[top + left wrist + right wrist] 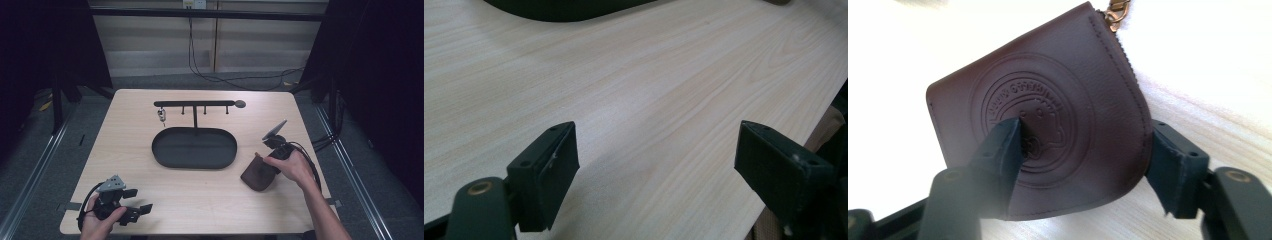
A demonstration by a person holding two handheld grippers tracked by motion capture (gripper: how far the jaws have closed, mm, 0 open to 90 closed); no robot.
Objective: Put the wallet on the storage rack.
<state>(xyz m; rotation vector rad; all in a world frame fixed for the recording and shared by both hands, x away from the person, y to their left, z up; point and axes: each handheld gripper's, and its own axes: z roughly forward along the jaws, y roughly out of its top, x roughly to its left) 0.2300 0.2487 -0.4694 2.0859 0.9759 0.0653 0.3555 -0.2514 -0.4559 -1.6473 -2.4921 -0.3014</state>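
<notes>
My right claw (1083, 150) has its jaws around the pouch (1048, 115): one jaw lies over the stamped face, the other sits against the curved zip edge, so the pouch is gripped between them. No earlier look at it, so I only report the hold. The pouch is dark brown leather, smooth with a fine grain, stitched along the rim, with a round embossed seal in the middle. It has one straight side and one rounded side; a brass zip pull (1113, 11) sticks out at the far end, pointing away from the claw. From above, the pouch (258, 175) lies on the desk (200, 200) at the right, near the front edge, long axis slanting from front-left to back-right, just right of the black oval tray (160, 150).

My left claw (656, 165) stands wide open over bare pale wood grain, holding nothing; it sits at the front left corner (131, 202).
</notes>
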